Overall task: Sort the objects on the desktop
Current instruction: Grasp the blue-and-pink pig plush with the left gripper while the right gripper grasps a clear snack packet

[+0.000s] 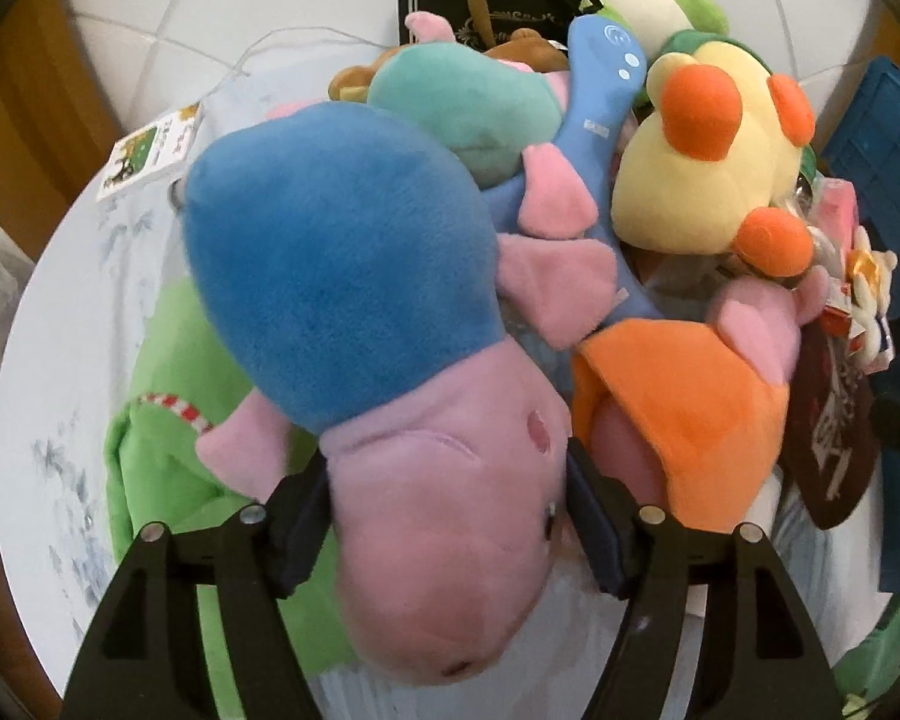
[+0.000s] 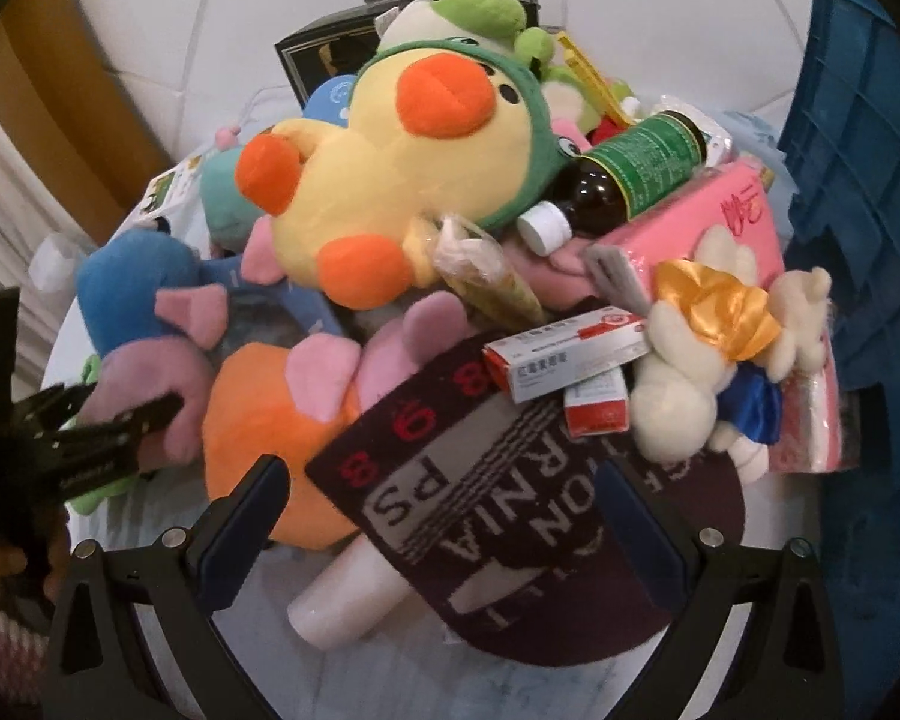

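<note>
Though among toys, pig plush (image 1: pixel 426 480) between left tongs (image 1: pixel 444 516).

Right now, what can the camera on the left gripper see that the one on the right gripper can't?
Only the left wrist view shows the left gripper hugging the pink head of the blue pig toy, plus a green plush underneath. Only the right wrist view shows the brown bottle, medicine boxes, the white bear with the gold bow and the open right gripper. Both show the yellow duck, the orange plush and the dark patch.
</note>
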`<state>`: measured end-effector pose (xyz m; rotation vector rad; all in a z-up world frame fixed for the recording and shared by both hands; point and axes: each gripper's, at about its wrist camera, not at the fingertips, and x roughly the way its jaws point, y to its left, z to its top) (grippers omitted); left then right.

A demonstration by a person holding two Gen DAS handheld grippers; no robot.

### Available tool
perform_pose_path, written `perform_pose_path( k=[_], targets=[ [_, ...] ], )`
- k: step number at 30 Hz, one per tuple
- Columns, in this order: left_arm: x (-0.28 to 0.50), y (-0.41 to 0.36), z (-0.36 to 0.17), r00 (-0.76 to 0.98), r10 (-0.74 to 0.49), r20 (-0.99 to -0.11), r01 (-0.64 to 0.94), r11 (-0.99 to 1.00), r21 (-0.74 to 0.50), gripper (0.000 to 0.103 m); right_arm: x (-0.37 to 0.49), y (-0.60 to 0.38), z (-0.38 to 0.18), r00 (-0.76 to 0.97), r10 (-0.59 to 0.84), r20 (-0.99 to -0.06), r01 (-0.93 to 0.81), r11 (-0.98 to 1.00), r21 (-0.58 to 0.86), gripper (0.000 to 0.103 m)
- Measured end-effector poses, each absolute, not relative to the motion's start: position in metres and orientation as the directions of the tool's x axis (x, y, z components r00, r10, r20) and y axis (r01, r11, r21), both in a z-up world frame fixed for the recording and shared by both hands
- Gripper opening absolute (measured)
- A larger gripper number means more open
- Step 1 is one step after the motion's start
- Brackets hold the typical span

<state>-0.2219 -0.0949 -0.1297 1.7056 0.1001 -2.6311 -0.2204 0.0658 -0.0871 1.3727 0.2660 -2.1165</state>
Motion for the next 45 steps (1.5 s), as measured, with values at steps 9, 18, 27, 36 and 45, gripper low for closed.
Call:
perform_pose_path(
  k=[9,18,27,36,45],
  targets=[
    [-0.238,-0.111,-0.117,-0.428,0.031,-0.903,0.141,-0.985,-0.101,0.082,-0.223,0.084,-0.087,-0.298,-0.364,-0.883,0.540,-0.827,0.159,0.103],
    [-0.267,-0.097,-0.156,-0.390,0.008,-0.921,0.140,-0.988,-0.069,0.070,-0.231,0.097,-0.089,-0.310,-0.347,-0.885,0.501,-0.851,0.158,0.103],
    [-0.250,-0.094,-0.098,-0.545,-0.036,-0.838,0.092,-0.996,-0.018,0.066,-0.243,0.087,-0.074,-0.365,-0.365,-0.856,0.545,-0.829,0.122,0.091],
    [-0.253,-0.072,-0.086,-0.567,-0.059,-0.822,0.065,-0.998,0.026,0.066,-0.287,0.046,-0.094,-0.347,-0.378,-0.858,0.616,-0.782,0.096,0.061],
    [-0.228,-0.055,-0.054,-0.643,-0.052,-0.764,0.034,-0.999,0.040,0.066,-0.278,0.047,-0.083,-0.364,-0.423,-0.830,0.622,-0.774,0.121,0.013]
  ],
)
